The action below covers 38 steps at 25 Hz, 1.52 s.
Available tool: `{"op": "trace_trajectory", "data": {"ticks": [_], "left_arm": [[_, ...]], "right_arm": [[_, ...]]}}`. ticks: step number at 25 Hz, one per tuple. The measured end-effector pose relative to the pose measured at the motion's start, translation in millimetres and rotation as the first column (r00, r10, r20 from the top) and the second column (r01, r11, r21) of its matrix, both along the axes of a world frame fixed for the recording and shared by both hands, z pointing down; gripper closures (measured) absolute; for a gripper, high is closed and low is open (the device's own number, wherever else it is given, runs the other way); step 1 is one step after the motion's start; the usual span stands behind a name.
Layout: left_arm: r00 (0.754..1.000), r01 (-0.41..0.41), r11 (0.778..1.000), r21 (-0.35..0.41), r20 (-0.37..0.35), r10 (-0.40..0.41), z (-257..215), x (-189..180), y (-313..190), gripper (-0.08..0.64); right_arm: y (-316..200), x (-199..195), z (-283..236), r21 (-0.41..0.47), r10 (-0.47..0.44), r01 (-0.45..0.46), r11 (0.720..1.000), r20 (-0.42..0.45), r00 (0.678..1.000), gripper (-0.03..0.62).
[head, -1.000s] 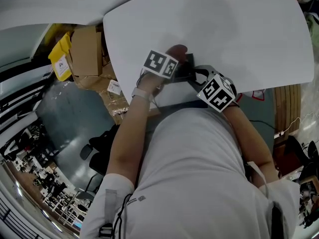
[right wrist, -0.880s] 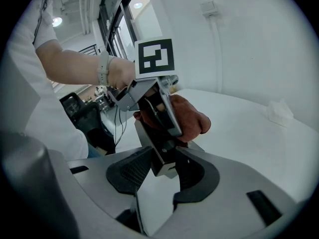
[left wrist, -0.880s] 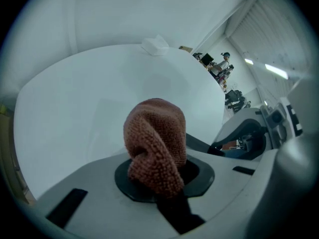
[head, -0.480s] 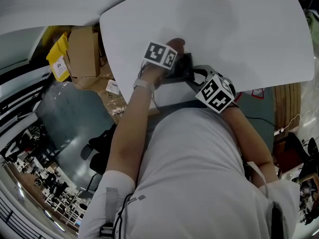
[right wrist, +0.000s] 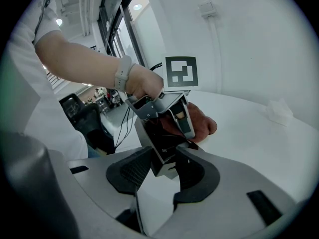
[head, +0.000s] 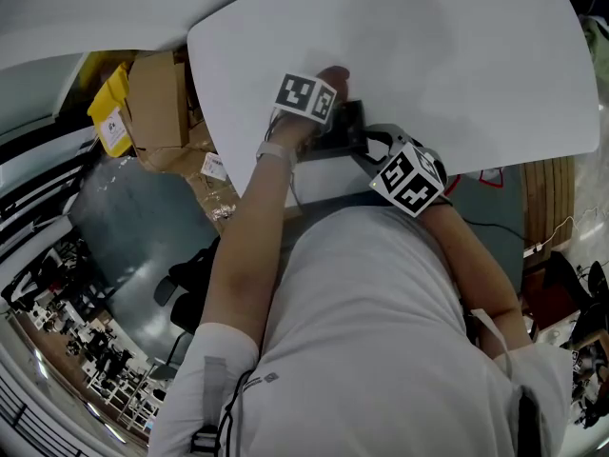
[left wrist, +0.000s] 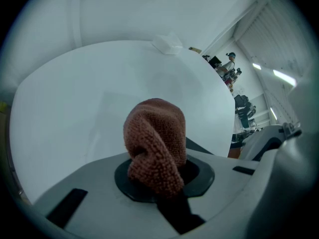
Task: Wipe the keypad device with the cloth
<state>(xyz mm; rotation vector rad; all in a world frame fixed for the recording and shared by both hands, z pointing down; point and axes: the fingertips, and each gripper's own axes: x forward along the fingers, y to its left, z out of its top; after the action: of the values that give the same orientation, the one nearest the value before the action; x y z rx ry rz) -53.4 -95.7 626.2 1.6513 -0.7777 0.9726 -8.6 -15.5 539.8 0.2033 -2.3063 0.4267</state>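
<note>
In the middle of the right gripper view, the right gripper (right wrist: 162, 169) is clamping the dark keypad device (right wrist: 160, 146) to steady it over the white table (head: 457, 65). The left gripper (left wrist: 158, 185) is pinching the bunched brown cloth (left wrist: 154, 143) and, apparently, pressing it onto the device's far end for wiping.

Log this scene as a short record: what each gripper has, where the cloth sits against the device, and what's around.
left gripper: shut on cloth, a brown bunched wad
right gripper: shut on device, a dark block, keypad not visible
cloth vs device: cloth at the device's far upper end; contact unclear
place: both grippers meet over the near edge of the white table
off table: cardboard box on the floor at the person's left
</note>
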Motion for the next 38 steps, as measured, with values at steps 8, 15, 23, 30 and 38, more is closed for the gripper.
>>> {"op": "trace_trajectory", "data": {"ticks": [8,15,23,30,38], "left_arm": [[0.998,-0.006,0.998,0.061,0.064,0.002,6.9,-1.0,-9.3,0.497],[0.998,-0.002,0.996,0.089,0.063,-0.004,2.1,-2.9,-9.0,0.495],[0.999,0.001,0.991,0.135,-0.05,0.006,-48.6,5.6,21.3,0.495],[0.992,-0.055,0.991,0.124,-0.11,0.069,-94.6,17.3,56.1,0.495],[0.973,-0.151,0.988,0.016,-0.173,0.152,-95.7,34.3,79.3,0.497]], "right_arm": [[-0.7,0.4,0.2,0.02,0.012,-0.012,1.0,0.001,1.0,0.439],[-0.4,-0.3,-0.3,0.041,0.017,-0.017,0.999,-0.008,1.0,0.439],[0.0,2.5,-3.7,0.061,0.006,-0.007,0.998,0.007,1.0,0.439],[-2.2,11.0,-4.8,0.077,0.029,-0.03,0.997,0.006,1.0,0.439],[9.1,12.9,1.1,0.092,-0.004,0.007,0.996,-0.028,1.0,0.439]]}}
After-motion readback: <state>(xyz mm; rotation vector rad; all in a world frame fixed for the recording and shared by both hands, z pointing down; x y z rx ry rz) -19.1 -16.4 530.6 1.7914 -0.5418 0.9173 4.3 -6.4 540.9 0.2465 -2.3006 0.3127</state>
